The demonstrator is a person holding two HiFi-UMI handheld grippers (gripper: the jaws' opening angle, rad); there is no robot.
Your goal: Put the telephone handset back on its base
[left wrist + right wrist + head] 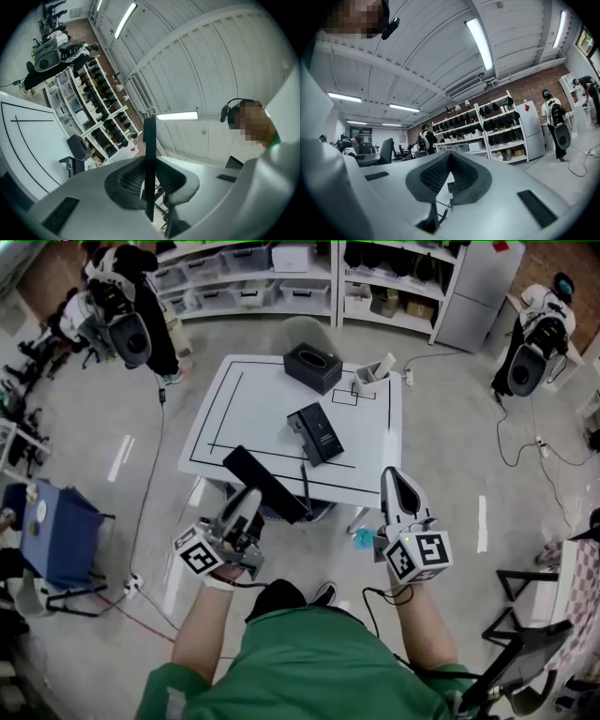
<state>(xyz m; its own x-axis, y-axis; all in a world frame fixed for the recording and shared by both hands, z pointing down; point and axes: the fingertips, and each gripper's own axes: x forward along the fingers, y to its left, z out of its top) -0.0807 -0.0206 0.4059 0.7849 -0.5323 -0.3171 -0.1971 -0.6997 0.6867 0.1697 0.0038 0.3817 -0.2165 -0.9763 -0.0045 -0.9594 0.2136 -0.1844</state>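
Note:
The black telephone base (316, 433) lies near the middle of the white table (375, 442). My left gripper (247, 503) hangs just off the table's front edge and is shut on the long black handset (263, 484), which slants up and to the left over that edge. In the left gripper view the handset (149, 140) shows edge-on as a thin black bar clamped between the jaws of the left gripper (150, 174). My right gripper (395, 476) is held at the front right corner of the table, shut and empty. The right gripper (449, 174) shows its jaws pressed together.
A black box (313, 367) and a white holder (373, 377) stand at the table's far side. Black lines are marked on the tabletop. A thin black cord (305, 486) runs over the front edge. Shelving (281, 277) and camera rigs (117, 320) surround the table.

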